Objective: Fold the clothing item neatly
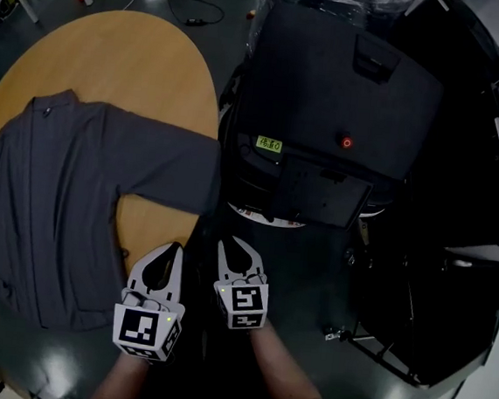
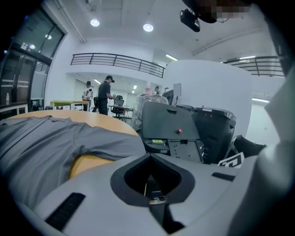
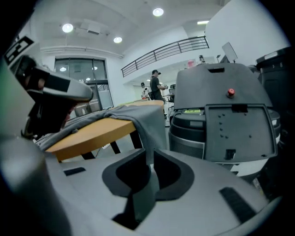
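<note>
A grey long-sleeved shirt lies spread flat on the round wooden surface, with the collar toward the far side and the hem toward the person. One sleeve stretches across to the right and goes over the edge of the surface, where its end hangs down.

Both grippers are low in the head view, side by side and just off the near right edge of the surface. The left gripper has its jaws pressed together and there is nothing between them. It points toward the shirt body, and in its own view a small bare patch of the wood shows under the fold of the sleeve.

The right gripper is just beside it, below the level of the surface. In the right gripper view the hanging end of the sleeve comes straight down from the edge and passes into the narrow slit between the jaws. The cloth fills this slit, so the jaws pinch the sleeve end.

To the right stands a large black machine with a red button and a small green label – it is near the surface but apart from it. Far behind, in the hall, a person stands near some desks.
</note>
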Action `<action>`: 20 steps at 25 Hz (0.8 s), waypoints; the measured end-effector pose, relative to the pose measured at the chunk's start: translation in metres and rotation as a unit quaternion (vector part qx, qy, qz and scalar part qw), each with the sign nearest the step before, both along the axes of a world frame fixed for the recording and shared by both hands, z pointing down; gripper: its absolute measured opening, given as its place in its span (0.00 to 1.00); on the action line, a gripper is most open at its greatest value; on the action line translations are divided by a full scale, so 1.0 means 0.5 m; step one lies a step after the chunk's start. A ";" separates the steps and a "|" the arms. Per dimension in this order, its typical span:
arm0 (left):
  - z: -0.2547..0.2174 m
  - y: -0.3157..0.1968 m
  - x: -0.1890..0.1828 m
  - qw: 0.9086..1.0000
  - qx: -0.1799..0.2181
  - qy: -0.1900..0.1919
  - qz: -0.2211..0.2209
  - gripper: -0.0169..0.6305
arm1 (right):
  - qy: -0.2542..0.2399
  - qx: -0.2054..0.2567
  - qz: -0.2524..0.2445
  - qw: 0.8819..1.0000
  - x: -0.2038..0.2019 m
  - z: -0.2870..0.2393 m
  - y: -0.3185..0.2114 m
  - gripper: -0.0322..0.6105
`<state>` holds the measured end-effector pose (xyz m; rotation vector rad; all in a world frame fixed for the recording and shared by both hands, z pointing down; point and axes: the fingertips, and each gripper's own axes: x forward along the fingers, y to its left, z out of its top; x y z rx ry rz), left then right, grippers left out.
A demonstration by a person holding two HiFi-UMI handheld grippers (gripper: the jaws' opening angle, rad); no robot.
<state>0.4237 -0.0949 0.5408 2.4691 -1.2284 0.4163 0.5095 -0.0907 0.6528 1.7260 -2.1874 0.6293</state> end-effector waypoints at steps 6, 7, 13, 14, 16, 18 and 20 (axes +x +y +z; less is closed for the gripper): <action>0.018 -0.048 -0.011 1.000 0.008 -0.007 -0.010 0.04 | -0.001 -0.010 0.007 1.000 -0.016 0.089 -0.045 0.16; 0.021 -0.054 -0.015 1.000 0.005 -0.005 -0.013 0.04 | 0.000 -0.011 0.005 1.000 -0.020 0.101 -0.053 0.16; 0.026 -0.077 -0.031 1.000 0.008 0.014 -0.019 0.04 | 0.011 -0.026 -0.026 0.999 -0.063 0.159 -0.089 0.22; 0.028 -0.081 -0.033 1.000 0.010 0.015 -0.019 0.04 | 0.013 -0.029 -0.026 0.999 -0.067 0.168 -0.094 0.24; 0.031 -0.088 -0.034 1.000 0.010 0.019 -0.018 0.04 | 0.019 -0.034 -0.018 0.999 -0.065 0.185 -0.104 0.25; 0.033 -0.091 -0.035 0.999 0.008 0.026 -0.017 0.04 | 0.023 -0.041 -0.006 0.999 -0.059 0.199 -0.112 0.25; 0.034 -0.094 -0.039 0.999 0.008 0.027 -0.018 0.04 | 0.025 -0.051 0.001 0.998 -0.055 0.212 -0.118 0.25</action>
